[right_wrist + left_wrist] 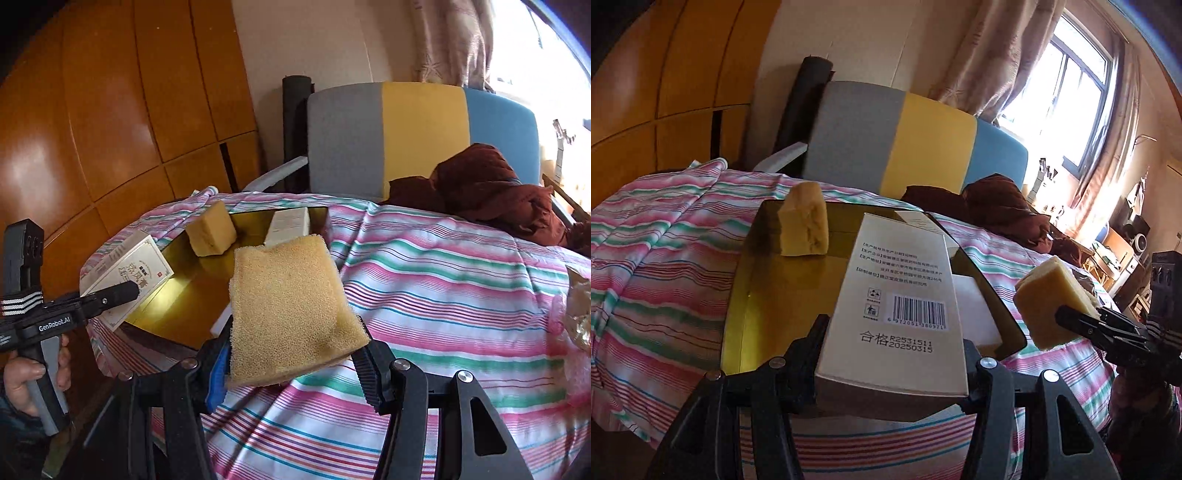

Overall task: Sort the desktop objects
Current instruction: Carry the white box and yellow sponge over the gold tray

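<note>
Nearest, the left gripper clamps a white carton just above the gold tray; the right gripper pinches a sponge beside the tray. Farther in, 1 sponge block sits on the tray. Delivery seems underway; lowering and releasing likely follows.

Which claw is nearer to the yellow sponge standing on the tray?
Left, probably. The left claw holds a white box over the tray beside that sponge; the right claw hovers off the tray's edge.

place: home bedroom; striped bedspread (headboard, curtains)
</note>
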### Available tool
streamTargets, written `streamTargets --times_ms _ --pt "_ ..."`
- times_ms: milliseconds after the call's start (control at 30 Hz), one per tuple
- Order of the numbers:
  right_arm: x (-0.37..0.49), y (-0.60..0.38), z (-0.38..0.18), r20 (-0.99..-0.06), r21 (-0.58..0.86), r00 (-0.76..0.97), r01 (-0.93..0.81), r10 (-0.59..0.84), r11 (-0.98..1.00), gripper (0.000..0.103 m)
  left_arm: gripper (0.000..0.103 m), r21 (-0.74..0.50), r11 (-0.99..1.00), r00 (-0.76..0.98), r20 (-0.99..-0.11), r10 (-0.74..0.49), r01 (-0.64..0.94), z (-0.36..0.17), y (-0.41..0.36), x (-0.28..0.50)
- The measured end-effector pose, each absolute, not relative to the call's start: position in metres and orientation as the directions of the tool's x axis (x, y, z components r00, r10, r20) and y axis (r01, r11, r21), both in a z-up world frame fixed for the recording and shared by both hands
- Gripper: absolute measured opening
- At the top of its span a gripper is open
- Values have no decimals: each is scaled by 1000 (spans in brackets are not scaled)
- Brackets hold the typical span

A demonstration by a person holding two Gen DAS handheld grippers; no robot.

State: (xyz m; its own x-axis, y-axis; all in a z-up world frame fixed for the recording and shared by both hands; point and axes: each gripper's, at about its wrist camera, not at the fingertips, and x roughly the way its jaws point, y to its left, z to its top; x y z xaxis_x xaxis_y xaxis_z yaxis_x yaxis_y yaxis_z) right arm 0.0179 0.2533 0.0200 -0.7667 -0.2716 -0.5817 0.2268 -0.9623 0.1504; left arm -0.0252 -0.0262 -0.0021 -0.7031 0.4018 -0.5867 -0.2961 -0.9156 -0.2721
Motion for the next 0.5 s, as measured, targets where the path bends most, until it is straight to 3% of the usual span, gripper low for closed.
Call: streamTargets --times_ms 500 --pt "-68 173 27 -653 162 -672 327 -350 -931 58 57 -276 -943 -731 -601 322 -188 -14 -60 -55"
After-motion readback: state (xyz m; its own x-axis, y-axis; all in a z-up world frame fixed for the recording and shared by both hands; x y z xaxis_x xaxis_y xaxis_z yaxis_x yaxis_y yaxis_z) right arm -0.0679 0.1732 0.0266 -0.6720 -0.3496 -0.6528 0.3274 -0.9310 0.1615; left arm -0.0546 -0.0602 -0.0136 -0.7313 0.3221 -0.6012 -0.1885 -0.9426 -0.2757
